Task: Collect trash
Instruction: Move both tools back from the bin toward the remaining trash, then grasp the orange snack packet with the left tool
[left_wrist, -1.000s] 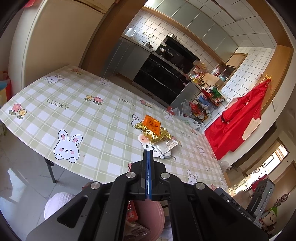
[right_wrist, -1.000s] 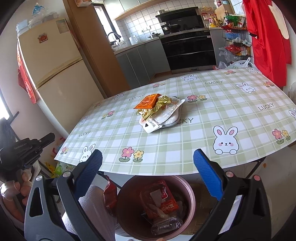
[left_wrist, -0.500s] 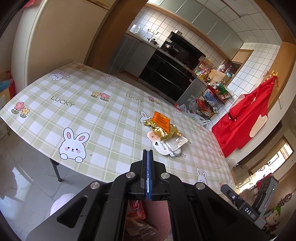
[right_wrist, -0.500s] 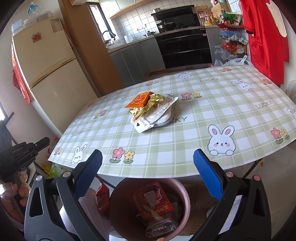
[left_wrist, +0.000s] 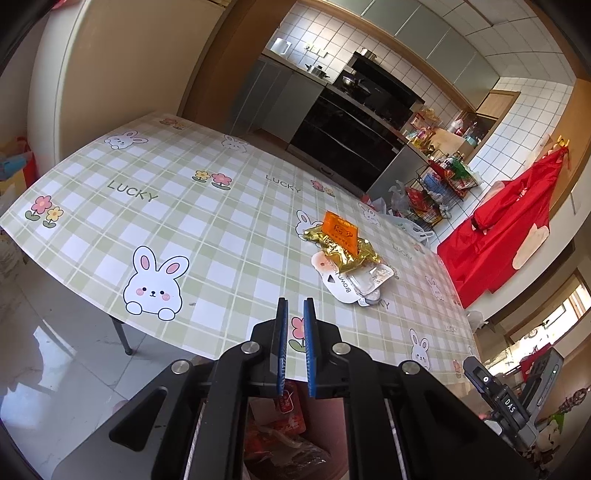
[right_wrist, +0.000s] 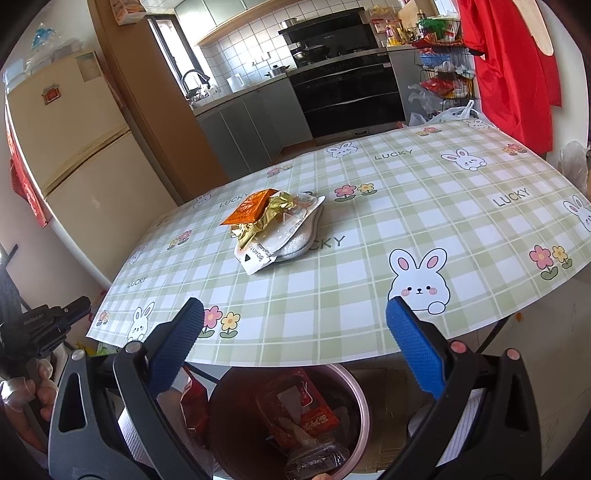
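Tools apparently above bin

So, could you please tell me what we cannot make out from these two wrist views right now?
- Trash bin: its lower part is cut off by the bottom edge in the right wrist view; the left gripper body covers most of it in the left wrist view.
- Grey item under the wrapper pile: mostly covered, so what it is stays unclear.
- White package: print too small to read in full.
- Table legs: mostly hidden under the tablecloth.
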